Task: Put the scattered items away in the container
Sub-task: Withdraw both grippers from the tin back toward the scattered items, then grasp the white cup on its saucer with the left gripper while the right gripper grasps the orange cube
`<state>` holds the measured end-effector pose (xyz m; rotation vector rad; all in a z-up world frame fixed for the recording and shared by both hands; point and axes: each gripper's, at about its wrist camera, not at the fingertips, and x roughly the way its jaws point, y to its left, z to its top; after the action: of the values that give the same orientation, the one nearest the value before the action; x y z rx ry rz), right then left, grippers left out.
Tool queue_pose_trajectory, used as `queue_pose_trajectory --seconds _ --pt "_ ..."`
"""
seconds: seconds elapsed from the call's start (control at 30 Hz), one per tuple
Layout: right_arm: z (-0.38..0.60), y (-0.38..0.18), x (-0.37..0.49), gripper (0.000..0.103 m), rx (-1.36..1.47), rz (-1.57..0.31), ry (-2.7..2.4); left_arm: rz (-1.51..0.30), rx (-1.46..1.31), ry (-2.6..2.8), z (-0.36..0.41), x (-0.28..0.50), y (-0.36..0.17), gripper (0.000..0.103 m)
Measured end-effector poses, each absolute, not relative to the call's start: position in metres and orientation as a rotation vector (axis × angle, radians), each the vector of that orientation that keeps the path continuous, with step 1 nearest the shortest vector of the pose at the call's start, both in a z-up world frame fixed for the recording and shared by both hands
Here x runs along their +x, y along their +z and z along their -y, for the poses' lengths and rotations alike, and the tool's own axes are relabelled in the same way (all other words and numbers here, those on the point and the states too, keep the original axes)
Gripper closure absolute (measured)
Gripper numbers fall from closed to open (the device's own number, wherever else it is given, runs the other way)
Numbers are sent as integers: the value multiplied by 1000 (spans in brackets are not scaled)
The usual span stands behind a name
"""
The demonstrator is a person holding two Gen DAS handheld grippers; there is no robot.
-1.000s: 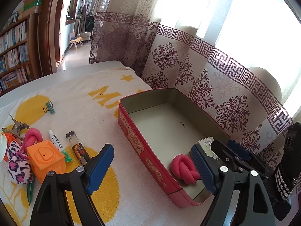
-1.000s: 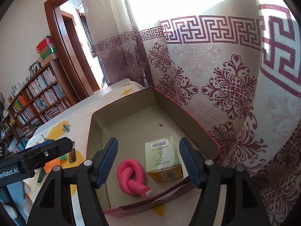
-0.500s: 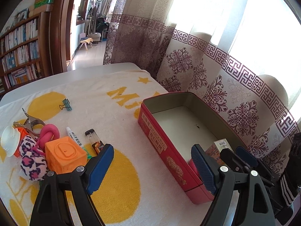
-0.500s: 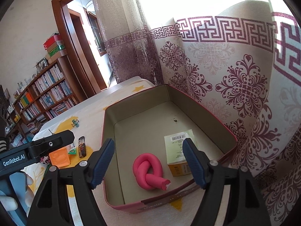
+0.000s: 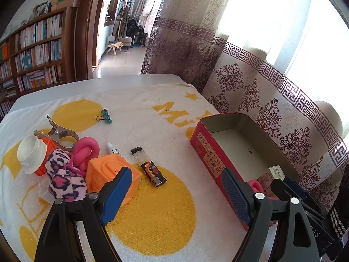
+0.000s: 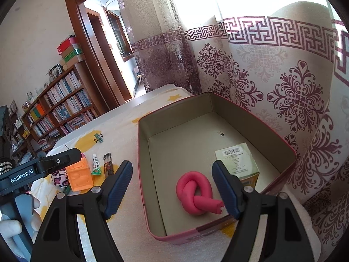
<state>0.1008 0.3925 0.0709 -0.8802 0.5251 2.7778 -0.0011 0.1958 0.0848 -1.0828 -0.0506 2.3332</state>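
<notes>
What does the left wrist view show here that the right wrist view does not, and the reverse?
Only the left wrist view shows the metal spring clamp, the white cap and a second pink knot in the pile on the towel.

Only the right wrist view shows the tin's whole floor, with the pink knotted roll and the green-labelled box lying apart on it.

Both show the red tin, orange cube, lighter, tube, binder clip and leopard-print pouch.
</notes>
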Motion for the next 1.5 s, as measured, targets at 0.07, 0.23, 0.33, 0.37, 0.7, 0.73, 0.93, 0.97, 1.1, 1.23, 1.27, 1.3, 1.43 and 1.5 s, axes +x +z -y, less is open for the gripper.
queue_pose_trajectory --seconds 0.07,0.23,0.33,0.37,0.7,0.73,0.93,0.97,1.1,1.23,1.27,1.3,1.43,1.5 --pt "-387 72 98 24 -887 -518 2789 65 -1089 2356 -184 -6 83 17" --pt "-373 73 90 24 -909 -504 2819 102 -1099 2447 -148 -21 81 17" --pt "-364 74 84 24 -922 -493 2840 108 -1107 2518 -122 -31 77 17" --pt "-360 74 82 24 -930 -490 2850 128 -1120 2533 -112 -36 74 17" --pt "-307 80 51 24 -1011 -374 2985 328 -1160 2751 -22 -66 65 17" --pt "-302 80 48 24 -1023 -363 3000 349 -1172 2755 -16 -68 63 17" --pt "-266 85 18 24 -1093 -232 3097 415 -1223 2722 -9 -79 51 17" --pt "-261 85 14 24 -1102 -210 3106 412 -1227 2720 -10 -80 49 17" --pt "-248 77 0 24 -1140 -206 3127 374 -1246 2721 -15 -85 41 17" --pt "-247 60 -5 24 -1203 -257 3117 351 -1248 2729 -20 -91 35 17" --pt "-248 56 -7 24 -1226 -264 3108 343 -1248 2733 -21 -92 34 17" --pt "-249 52 -8 24 -1249 -272 3099 334 -1246 2737 -22 -93 33 17" --pt "-252 43 -11 24 -1299 -307 3077 305 -1213 2757 -25 -93 31 17" --pt "-253 43 -10 24 -1297 -310 3079 299 -1203 2769 -25 -94 32 17"
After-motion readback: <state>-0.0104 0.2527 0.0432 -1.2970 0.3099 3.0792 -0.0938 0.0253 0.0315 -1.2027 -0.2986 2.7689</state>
